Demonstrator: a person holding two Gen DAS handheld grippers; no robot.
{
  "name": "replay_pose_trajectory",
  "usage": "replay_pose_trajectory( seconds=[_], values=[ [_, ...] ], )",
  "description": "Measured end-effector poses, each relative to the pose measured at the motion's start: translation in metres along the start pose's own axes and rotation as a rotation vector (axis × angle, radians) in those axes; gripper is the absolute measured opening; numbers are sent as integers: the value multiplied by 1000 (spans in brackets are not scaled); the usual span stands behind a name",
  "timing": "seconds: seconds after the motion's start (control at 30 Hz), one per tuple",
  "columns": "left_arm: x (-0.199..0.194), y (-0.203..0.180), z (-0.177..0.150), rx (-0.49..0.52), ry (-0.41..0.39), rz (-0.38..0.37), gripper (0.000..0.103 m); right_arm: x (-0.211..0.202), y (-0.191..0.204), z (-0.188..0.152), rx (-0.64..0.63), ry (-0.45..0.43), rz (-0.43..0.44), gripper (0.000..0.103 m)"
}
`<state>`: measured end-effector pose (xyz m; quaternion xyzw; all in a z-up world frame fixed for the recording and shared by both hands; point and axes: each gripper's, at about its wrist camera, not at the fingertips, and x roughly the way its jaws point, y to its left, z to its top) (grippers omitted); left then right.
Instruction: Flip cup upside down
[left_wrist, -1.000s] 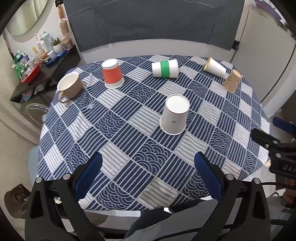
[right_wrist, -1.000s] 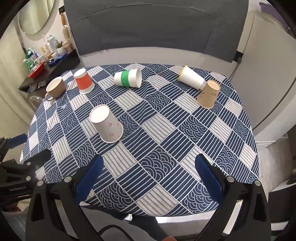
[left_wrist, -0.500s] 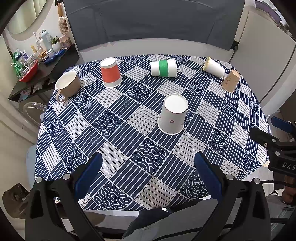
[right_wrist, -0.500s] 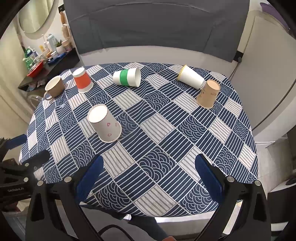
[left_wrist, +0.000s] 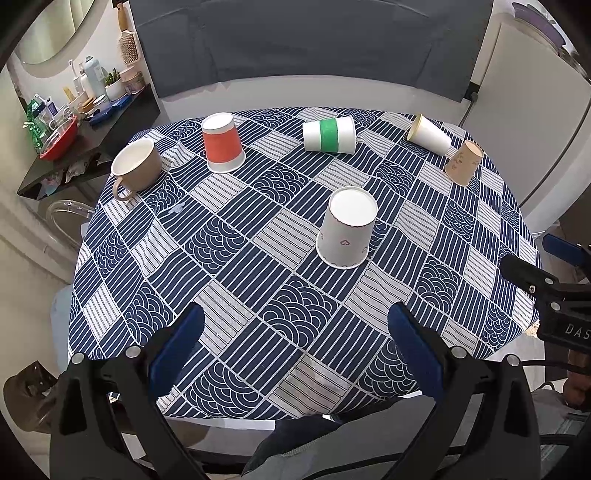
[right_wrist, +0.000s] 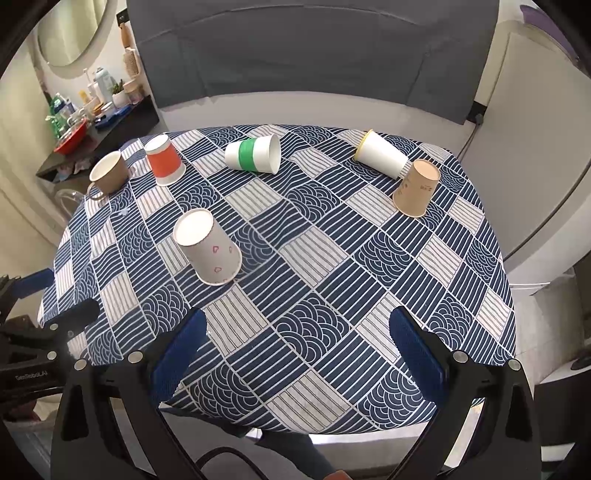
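A white paper cup with small hearts (left_wrist: 347, 229) (right_wrist: 208, 249) stands upside down near the middle of the patterned tablecloth (left_wrist: 258, 295). An orange cup (left_wrist: 222, 147) (right_wrist: 164, 159) and a tan paper cup (left_wrist: 463, 162) (right_wrist: 417, 187) also stand upside down. A green-banded cup (left_wrist: 328, 134) (right_wrist: 255, 154) and a white cup with a yellow rim (left_wrist: 428, 134) (right_wrist: 382, 155) lie on their sides. A brown mug (left_wrist: 136, 166) (right_wrist: 109, 175) stands upright at the left. My left gripper (left_wrist: 295, 343) and right gripper (right_wrist: 297, 343) are open and empty, held back over the table's near edge.
A dark shelf (left_wrist: 85, 136) with bottles and a red bowl stands left of the table. A grey sofa back (left_wrist: 314, 48) lies behind it. A white cabinet (left_wrist: 535, 122) stands at the right. The right gripper shows at the right edge of the left wrist view (left_wrist: 554, 288).
Both grippers have drawn back and up a little from the table, so the cups look smaller and farther. No cup has moved.
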<state>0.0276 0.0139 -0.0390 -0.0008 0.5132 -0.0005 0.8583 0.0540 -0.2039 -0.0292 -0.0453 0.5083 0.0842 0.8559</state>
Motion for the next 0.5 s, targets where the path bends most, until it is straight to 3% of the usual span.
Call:
replay_pose_trajectory(
  seconds=[0.5],
  values=[
    [-1, 2, 1, -18, -11, 3, 97, 1, 1, 1, -17, 2, -7, 95]
  ],
)
